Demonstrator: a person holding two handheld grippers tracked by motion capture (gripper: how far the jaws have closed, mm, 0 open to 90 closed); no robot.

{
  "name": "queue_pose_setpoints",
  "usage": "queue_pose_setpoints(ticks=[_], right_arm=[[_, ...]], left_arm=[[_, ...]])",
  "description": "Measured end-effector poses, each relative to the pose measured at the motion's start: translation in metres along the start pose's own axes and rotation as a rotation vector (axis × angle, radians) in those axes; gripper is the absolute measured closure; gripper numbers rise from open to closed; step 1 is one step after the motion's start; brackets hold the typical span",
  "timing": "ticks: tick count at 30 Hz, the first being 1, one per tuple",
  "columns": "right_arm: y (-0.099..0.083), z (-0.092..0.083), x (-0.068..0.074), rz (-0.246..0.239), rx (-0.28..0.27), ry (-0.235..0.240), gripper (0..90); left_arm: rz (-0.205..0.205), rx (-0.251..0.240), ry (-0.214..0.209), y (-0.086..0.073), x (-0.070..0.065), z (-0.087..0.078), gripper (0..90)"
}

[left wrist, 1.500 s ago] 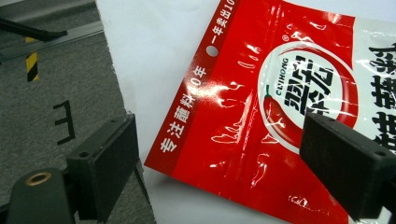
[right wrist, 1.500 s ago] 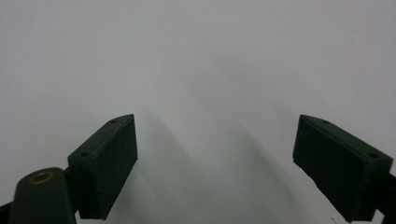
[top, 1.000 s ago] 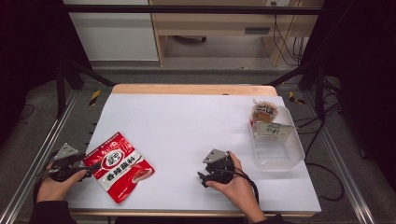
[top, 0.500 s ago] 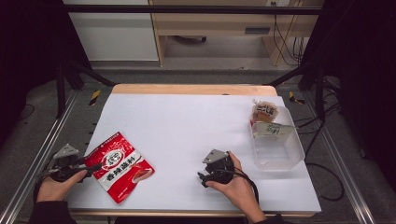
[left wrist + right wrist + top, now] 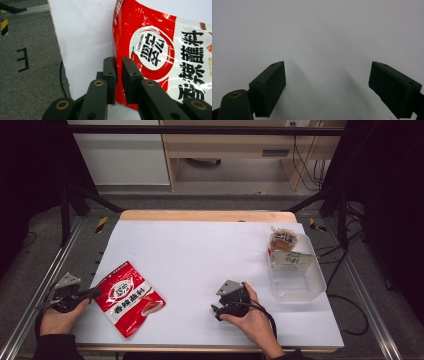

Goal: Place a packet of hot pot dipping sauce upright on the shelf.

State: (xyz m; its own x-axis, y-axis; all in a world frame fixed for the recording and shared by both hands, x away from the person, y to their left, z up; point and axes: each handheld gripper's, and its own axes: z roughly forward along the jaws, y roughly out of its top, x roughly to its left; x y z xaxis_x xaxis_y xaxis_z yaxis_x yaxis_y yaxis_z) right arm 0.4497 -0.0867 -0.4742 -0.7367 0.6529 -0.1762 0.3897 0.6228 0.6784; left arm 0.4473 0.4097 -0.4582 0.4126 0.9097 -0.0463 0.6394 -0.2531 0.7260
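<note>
- The left gripper [image 5: 118, 65] sits at the near left edge of the white table [image 5: 200, 250], held in the person's left hand [image 5: 57, 320]; its jaws are nearly together, pinching the left edge of the red seasoning packet [image 5: 160, 52] between them.
- In the high view the same left gripper [image 5: 92, 293] points right, its tips at the packet's left edge, and its grey plate [image 5: 67, 281] faces up.
- The red seasoning packet [image 5: 129, 297] lies flat on the near left part of the table, tilted so its long side runs from far left to near right (white and black lettering on the front, a round logo near its far end).
- The right gripper [image 5: 216, 310] rests near the middle of the table's near edge, held in the right hand [image 5: 252, 317]; its own view shows the right gripper [image 5: 328, 90] with jaws spread wide over bare white table surface and nothing between them.
- A clear plastic container [image 5: 297, 275] stands at the right side of the table, well apart from both grippers.
- A small wrapped snack [image 5: 283, 240] lies just beyond the container's far rim; whether they touch I cannot tell.
- A pale label [image 5: 292, 259] lies across the container's far end.
</note>
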Motion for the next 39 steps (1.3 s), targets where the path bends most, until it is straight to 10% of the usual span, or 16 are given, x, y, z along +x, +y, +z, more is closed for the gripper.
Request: queue_pose_setpoints(ticks=[14, 39], right_arm=[[0.0, 0.0, 0.0, -0.004, 0.008, -0.003, 14.6], [0.023, -0.022, -0.012, -0.025, -0.031, -0.016, 17.0]], left_arm=[[0.054, -0.055, -0.007, 0.011, -0.012, -0.01, 90.0], [0.36, -0.117, -0.103, 0.095, -0.098, -0.004, 90.0]])
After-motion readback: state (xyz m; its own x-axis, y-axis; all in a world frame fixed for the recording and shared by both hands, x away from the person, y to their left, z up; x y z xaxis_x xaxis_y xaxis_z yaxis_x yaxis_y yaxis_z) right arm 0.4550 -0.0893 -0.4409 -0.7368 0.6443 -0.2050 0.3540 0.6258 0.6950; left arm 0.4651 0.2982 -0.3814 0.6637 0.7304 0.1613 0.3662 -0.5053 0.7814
